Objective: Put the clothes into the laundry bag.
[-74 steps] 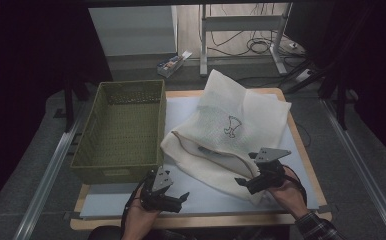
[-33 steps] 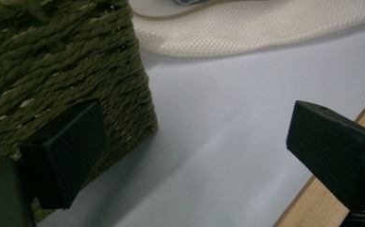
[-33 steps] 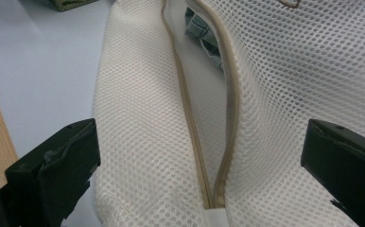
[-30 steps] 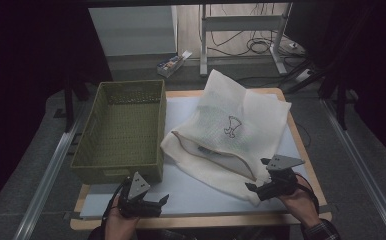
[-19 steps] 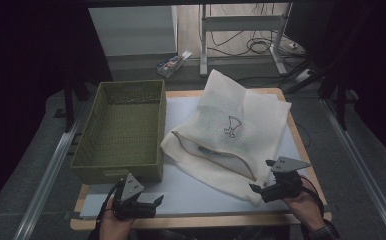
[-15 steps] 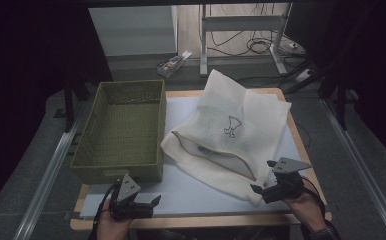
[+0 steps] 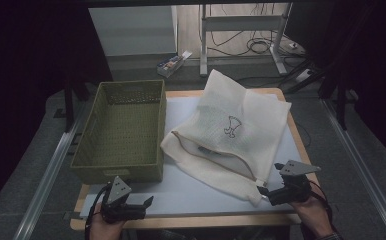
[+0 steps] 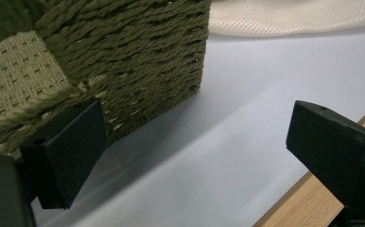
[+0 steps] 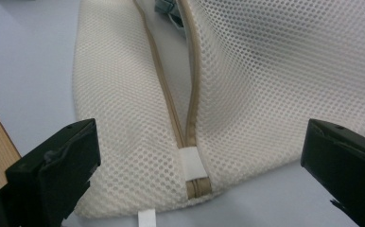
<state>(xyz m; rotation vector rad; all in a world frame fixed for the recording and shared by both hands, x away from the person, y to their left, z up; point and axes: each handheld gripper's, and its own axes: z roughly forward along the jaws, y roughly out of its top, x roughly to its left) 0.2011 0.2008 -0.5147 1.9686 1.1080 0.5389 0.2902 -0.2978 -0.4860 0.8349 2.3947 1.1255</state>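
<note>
Both hands have pulled back toward the person since a moment ago. The left claw [image 7: 148, 201] was up by the bag [image 7: 231, 135] before; now it sits near the front edge of the surface [image 7: 191, 192], just in front of the basket [image 7: 121, 132]. The right claw [image 7: 262, 190] has slid back too and now points at the bag's near corner, just beside it. Both claws are wide apart and hold nothing. The bag and basket have not moved. The surface is a wooden board with a pale mat on it. The green woven basket stands on the left, and the white mesh bag lies on the right, with a small dark drawing on it. Its zipper [image 9: 190, 109] is partly undone, and something grey shows inside near the top of the right gripper view, too little to tell what. Behind the surface the floor is grey, with cables [image 7: 261, 47], a metal stand [image 7: 241, 25] and a small box [image 7: 173, 62]. The sides of the room are very dark. The hands are cut off at the bottom edge. In the left gripper view the basket wall [image 8: 100, 52] is close beside one jaw.
</note>
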